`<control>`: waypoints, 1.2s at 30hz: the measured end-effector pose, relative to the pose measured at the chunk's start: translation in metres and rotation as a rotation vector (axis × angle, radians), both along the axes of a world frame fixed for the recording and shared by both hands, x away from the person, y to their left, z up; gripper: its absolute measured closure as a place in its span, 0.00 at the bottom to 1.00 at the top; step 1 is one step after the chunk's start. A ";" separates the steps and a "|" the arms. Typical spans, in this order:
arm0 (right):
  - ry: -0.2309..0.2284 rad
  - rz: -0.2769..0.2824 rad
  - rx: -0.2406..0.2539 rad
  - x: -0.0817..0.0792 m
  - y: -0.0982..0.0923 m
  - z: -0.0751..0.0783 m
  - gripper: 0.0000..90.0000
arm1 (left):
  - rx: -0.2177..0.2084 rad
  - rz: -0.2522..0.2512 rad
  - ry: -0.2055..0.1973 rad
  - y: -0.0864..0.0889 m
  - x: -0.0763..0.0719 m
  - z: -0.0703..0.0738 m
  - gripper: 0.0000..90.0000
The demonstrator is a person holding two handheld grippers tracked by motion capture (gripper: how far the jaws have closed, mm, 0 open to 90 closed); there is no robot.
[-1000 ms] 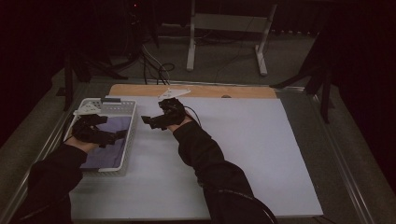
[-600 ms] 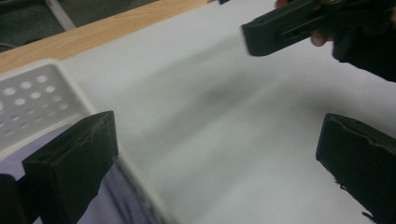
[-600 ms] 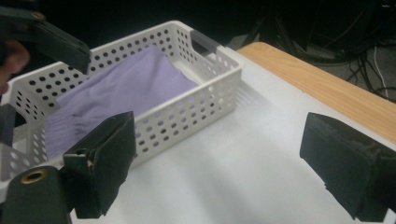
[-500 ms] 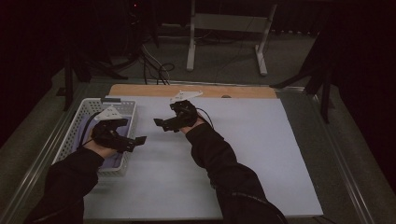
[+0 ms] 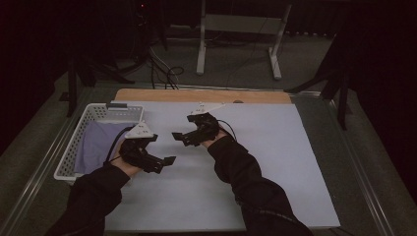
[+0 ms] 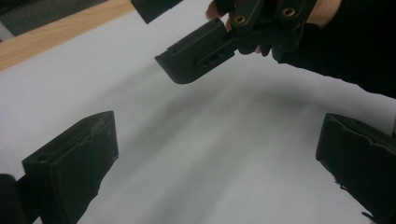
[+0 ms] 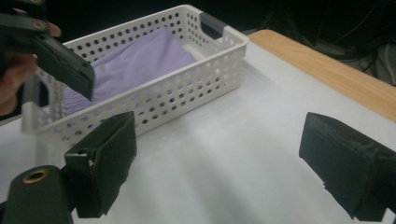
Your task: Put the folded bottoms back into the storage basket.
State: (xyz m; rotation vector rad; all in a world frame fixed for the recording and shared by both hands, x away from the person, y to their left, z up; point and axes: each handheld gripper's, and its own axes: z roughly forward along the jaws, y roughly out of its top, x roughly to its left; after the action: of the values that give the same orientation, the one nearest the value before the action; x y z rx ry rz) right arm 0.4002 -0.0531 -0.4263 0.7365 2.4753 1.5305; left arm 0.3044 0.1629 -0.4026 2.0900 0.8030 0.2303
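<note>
High view shows our left tongs (image 5: 167,161) have left the white basket (image 5: 69,162) and hang spread and empty over the bench (image 5: 275,162); right tongs (image 5: 178,135) too. The purple cloth (image 5: 96,142) lies inside the basket, so placing seems finished.

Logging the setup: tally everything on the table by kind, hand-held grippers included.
White perforated basket: 1
Folded lilac cloth in the basket: 1
Grippers, both open and empty: 2, left gripper and right gripper
Total: 4
</note>
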 end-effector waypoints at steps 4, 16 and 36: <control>0.001 0.017 0.005 -0.004 -0.009 -0.001 0.12 | 0.032 -0.010 -0.006 -0.014 -0.005 -0.007 0.00; 0.027 0.063 -0.020 -0.015 -0.034 -0.014 0.12 | 0.049 -0.091 0.005 -0.039 -0.021 -0.031 0.00; 0.051 0.116 -0.050 -0.044 -0.050 -0.052 0.12 | 0.065 -0.181 0.046 -0.030 -0.040 -0.083 0.00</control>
State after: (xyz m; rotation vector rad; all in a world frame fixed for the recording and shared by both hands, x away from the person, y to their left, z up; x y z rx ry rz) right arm 0.3559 -0.1034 -0.4782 0.6419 2.6256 1.4990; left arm 0.2641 0.1328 -0.4852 2.2215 0.6354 0.1110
